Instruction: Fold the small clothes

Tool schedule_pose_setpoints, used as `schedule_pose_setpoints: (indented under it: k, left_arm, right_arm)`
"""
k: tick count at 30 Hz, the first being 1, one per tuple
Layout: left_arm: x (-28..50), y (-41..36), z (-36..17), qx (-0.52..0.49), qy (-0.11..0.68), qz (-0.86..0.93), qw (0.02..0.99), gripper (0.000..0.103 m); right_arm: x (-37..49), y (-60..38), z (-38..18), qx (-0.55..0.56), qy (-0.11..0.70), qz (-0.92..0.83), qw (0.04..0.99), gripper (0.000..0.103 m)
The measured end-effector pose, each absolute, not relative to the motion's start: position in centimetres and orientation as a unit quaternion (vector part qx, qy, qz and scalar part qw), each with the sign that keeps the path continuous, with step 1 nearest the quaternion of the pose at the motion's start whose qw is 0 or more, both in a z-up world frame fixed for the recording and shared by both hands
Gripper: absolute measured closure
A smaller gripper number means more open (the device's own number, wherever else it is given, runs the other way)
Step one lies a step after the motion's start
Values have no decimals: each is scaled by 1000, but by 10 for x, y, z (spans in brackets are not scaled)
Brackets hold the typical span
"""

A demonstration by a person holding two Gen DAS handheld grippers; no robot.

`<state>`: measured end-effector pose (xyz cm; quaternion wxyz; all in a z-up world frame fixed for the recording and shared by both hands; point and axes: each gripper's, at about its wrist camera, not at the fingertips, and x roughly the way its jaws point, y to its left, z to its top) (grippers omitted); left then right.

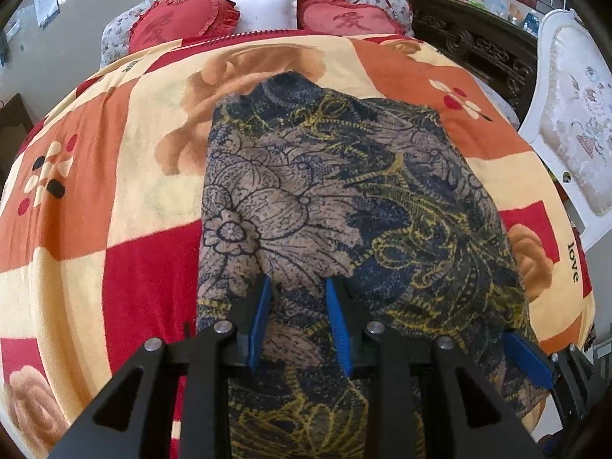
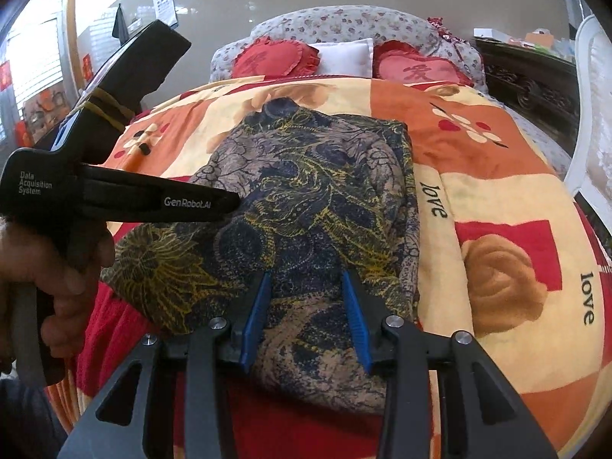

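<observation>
My patterned garment (image 1: 344, 199) lies partly folded mid-bed on the blanket (image 1: 114, 199), both my left gripper (image 1: 302, 287) and right gripper (image 2: 308, 281) part-open over its near edge, gripping nothing; folds remain.

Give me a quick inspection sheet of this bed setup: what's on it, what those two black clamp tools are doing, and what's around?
Surface: bed blanket in red, orange and cream squares with roses and the word love.
Job's things: dark floral garment, lying folded on the blanket, near end still rumpled.
Clutter: nothing seen on the blanket besides the garment.
Grippers: left gripper and right gripper both over the garment's near end, jaws apart, fabric between the blue pads but not pinched.
Cables: nothing seen.
Surroundings: two red heart cushions and a white pillow at the head, white upholstered chair, dark carved furniture.
</observation>
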<state>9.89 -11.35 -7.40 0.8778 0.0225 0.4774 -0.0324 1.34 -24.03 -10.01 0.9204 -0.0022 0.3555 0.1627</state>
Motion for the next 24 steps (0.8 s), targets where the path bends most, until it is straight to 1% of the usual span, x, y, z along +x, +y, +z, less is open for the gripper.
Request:
schedule_pose_setpoints:
  k: [5,6,8,10,11,13,16,20,24]
  left_arm:
    - [97,-105,-71,18,472,-62,879,71]
    - [97,-98,-67,3,471,-83,878,68]
    - [91,-71,-53,-55,458,-137,877,54]
    - [82,-44,-42,-80,426,-151,888,17]
    - [77,-24,-38,-85,399,-143,902,12]
    - [83,0,-42,-95,396,-147,902,11]
    - [104,20,-64,-162,432,-207,863,12]
    - [126,5,-91,-214,475,-278,807,12]
    - [146,-5,-100,-272,471,-300,784,12]
  right_arm:
    - [13,-239,-100,4,356,151,922,57]
    - [13,-238,-100,3,356,148,923,57]
    - [13,-237,-100,6,356,143,923,57]
    - [13,-237,-101,12,356,139,924,57]
    - [12,-237,-101,13,355,137,924,57]
    - [12,-235,-101,10,354,131,926,57]
    - [11,-231,-101,7,354,119,928,57]
    - [11,-230,-101,6,355,118,928,57]
    - [10,-229,-101,2,355,119,927,57]
